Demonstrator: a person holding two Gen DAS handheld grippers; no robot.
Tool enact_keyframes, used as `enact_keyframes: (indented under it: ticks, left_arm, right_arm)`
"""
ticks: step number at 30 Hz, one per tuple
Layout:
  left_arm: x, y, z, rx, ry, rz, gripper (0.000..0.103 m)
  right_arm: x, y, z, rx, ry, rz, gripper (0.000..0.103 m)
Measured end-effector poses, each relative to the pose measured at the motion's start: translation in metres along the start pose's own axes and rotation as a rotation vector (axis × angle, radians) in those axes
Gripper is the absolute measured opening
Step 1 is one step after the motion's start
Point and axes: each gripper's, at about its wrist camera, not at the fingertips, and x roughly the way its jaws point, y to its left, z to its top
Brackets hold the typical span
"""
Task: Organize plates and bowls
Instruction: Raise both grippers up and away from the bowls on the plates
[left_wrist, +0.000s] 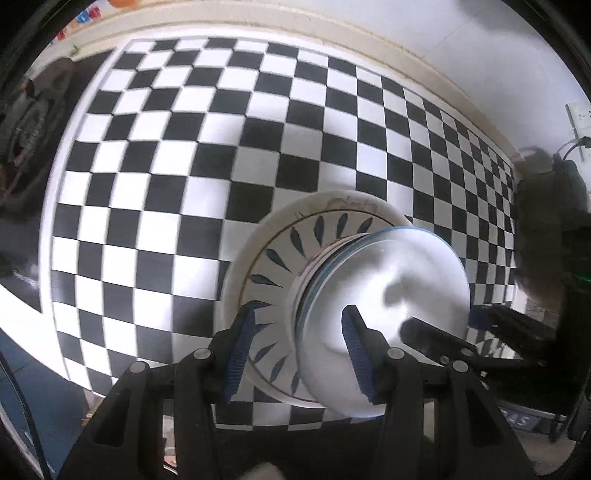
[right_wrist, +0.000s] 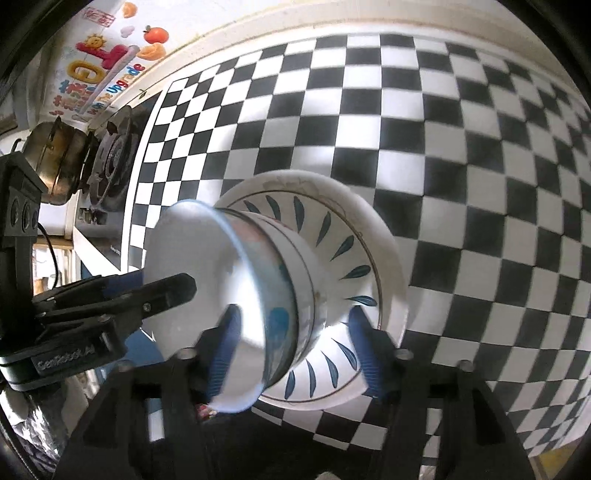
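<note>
A stack of dishes stands on a checkered cloth. At the bottom lies a white plate, flat on the cloth. On it rests a second plate with blue leaf marks around its rim. A white bowl stands in the middle of that plate, and a steel bowl sits nested in the white one.

The left gripper points down over the near side of the stack. Its blue-padded fingers stand apart, one over the leaf plate's rim and one over the steel bowl's inside. The pads do not press on anything.

The right gripper also points down at the stack. Its fingers stand wide apart, to either side of the nested bowls, with no pad pressing on them. The frame is blurred here.

In the right view, a gas burner and a metal pot lie beyond the cloth's left edge.
</note>
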Motion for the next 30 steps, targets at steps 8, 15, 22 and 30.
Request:
enact_keyframes:
  ticks: [8,15,22,30]
  left_arm:
    - [-0.032,-0.005,-0.018,0.059,-0.171,0.129,0.088]
    - [-0.066,-0.011,-0.033,0.071,-0.316,0.15,0.095]
    - [-0.104,-0.019,-0.051,0.105,-0.43,0.167,0.096]
    - [-0.149,-0.034,-0.083,0.15,-0.536,0.171,0.096]
  right_arm:
    - [-0.04,0.013,-0.019,-0.038,-0.099,-0.135,0.09]
    - [-0.081,0.03,-0.043,-0.05,-0.241,-0.239,0.093]
    - [-0.121,0.046,-0.068,-0.02,-0.351,-0.281,0.093]
    - [-0.169,0.064,-0.105,-0.001,-0.477,-0.306,0.093]
